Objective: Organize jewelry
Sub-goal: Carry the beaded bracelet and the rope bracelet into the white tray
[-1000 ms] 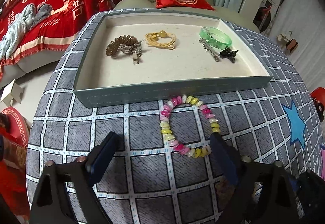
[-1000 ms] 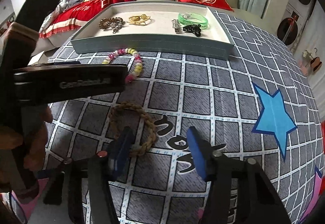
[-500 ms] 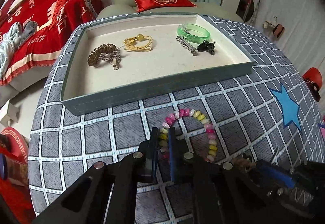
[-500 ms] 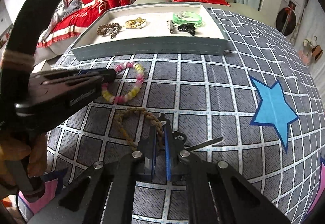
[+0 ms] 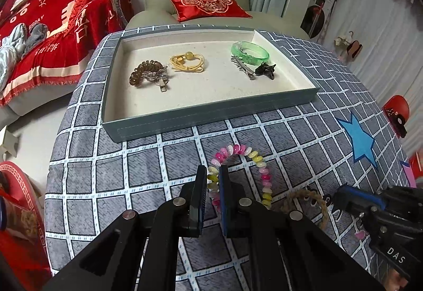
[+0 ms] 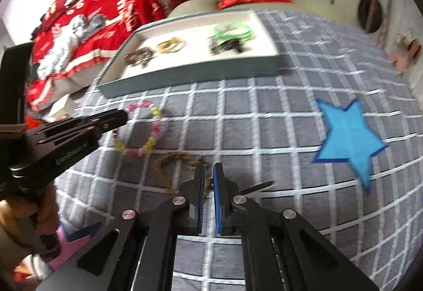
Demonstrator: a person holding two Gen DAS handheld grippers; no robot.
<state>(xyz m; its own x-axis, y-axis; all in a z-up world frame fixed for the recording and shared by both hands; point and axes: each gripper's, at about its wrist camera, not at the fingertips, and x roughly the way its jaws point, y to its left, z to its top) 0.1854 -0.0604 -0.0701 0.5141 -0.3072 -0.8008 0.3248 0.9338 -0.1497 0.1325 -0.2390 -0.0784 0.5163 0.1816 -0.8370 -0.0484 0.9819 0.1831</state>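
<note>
Left gripper [image 5: 212, 180] clamped on beaded bracelet [image 5: 248, 153] lying on grid tablecloth [image 5: 105, 185] before grey tray [image 5: 211, 116], right gripper [image 6: 208, 177] clamped on braided rope bracelet [image 6: 179, 159] just beside it, green bangle [image 5: 249, 52], hair ties and clips inside tray.

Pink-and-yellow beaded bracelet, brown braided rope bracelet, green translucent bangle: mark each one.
Pink-and-yellow beaded bracelet [image 5: 239, 149]: left wrist view, top of the loop.
Brown braided rope bracelet [image 5: 316, 197]: left wrist view, upper right curve.
Green translucent bangle [image 5: 260, 53]: left wrist view, right rim, in the tray.
</note>
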